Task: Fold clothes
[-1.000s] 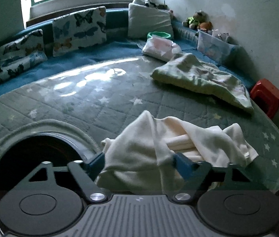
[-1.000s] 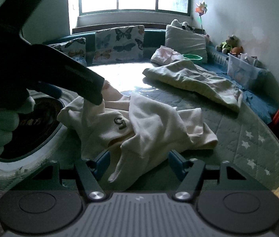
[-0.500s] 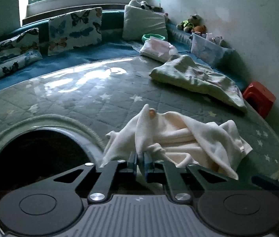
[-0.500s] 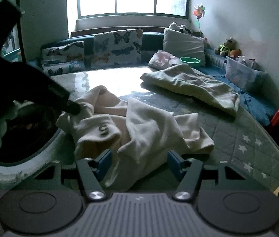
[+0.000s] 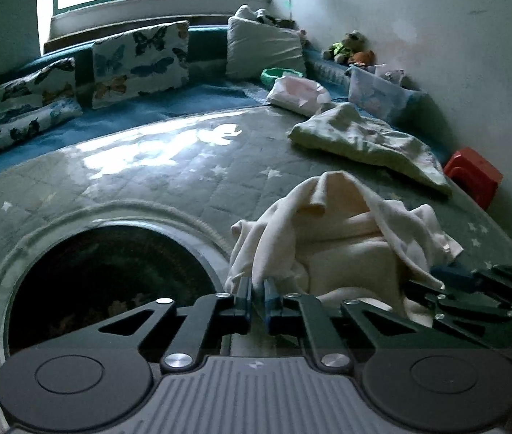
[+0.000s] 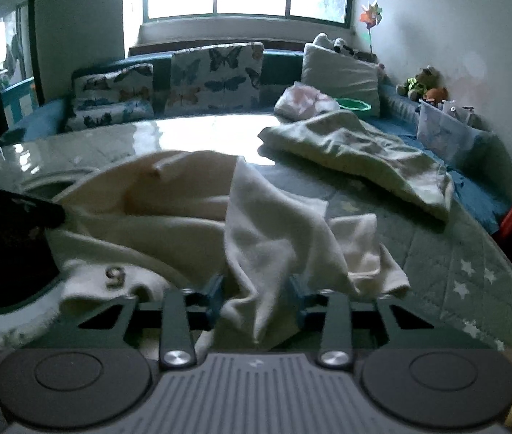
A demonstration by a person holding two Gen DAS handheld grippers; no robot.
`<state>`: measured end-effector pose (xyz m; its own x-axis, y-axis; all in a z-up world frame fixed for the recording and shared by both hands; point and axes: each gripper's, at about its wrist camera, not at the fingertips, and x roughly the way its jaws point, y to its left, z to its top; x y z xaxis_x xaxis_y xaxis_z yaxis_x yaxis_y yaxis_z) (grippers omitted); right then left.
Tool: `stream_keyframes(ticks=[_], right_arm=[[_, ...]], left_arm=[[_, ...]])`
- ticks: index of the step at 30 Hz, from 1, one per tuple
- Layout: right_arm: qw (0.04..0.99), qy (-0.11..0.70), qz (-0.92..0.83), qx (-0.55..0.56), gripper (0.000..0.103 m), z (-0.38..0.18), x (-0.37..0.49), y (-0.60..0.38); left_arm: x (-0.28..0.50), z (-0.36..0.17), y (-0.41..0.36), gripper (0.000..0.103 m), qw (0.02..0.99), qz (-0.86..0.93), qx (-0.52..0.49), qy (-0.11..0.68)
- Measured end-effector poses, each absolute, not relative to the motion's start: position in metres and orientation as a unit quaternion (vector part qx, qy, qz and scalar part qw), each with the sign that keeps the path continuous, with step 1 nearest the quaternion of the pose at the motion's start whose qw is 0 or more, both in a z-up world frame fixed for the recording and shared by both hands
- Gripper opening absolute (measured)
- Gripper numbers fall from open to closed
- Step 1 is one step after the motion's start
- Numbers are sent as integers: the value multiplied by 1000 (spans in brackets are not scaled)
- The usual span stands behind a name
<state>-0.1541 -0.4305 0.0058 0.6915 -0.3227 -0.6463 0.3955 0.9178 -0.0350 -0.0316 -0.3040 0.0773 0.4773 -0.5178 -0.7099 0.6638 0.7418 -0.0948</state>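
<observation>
A crumpled cream garment (image 5: 346, 231) lies on the quilted green star mat (image 5: 183, 181). My left gripper (image 5: 257, 291) pinches the garment's near left edge, which is lifted; its jaws are opening by a hair, but the pads still press the cloth. In the right wrist view the same garment (image 6: 183, 217) shows a small number patch (image 6: 114, 276). My right gripper (image 6: 256, 294) straddles a hanging fold near the garment's middle, and its jaws are closing on that fold. One dark finger (image 6: 38, 211) of the left gripper enters from the left.
A round dark hollow with a pale rim (image 5: 104, 282) is set into the mat at the left. A pale green blanket (image 5: 364, 141) lies farther right, a red stool (image 5: 473, 177) beside the mat. Butterfly cushions (image 5: 140, 61) and a clear bin (image 5: 375, 94) line the back.
The left gripper shut on the garment's edge and drew it up and away from the right gripper. The right gripper moved in on the garment, and its jaws narrowed around a fold.
</observation>
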Motion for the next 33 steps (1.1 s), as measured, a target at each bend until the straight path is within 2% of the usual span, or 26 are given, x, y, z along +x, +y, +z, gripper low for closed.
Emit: stream_keyframes(ticks=[2, 4, 5, 6, 9, 12, 13, 14, 15, 18, 33], right_arm=[[918, 343, -195, 53, 25, 4, -156, -431], [919, 341, -192, 52, 17, 4, -161, -430], [919, 342, -192, 50, 16, 4, -163, -429], [919, 342, -192, 46, 13, 5, -165, -428], [919, 341, -193, 35, 9, 7, -170, -426], [920, 340, -194, 24, 6, 9, -173, -424], [920, 339, -195, 21, 5, 9, -174, -423], [920, 339, -195, 19, 4, 10, -175, -423], [920, 340, -194, 16, 4, 10, -176, -422], [920, 341, -195, 4, 3, 12, -178, -419], [937, 328, -118, 0, 2, 36, -231, -374]], left_arm=[[-31, 79, -309, 18, 855, -347, 101, 371], [-27, 79, -314, 32, 855, -349, 97, 373], [-25, 79, -317, 47, 854, -350, 94, 374], [-24, 79, -320, 52, 853, -350, 91, 375], [-18, 75, -333, 53, 849, -350, 91, 386], [-9, 66, -343, 51, 839, -347, 82, 410], [-7, 63, -343, 46, 837, -347, 78, 416], [-6, 60, -342, 27, 834, -347, 74, 422], [-4, 57, -341, 15, 832, -347, 70, 427], [-7, 55, -332, 11, 834, -347, 67, 423], [-50, 80, -218, 10, 850, -334, 58, 403]])
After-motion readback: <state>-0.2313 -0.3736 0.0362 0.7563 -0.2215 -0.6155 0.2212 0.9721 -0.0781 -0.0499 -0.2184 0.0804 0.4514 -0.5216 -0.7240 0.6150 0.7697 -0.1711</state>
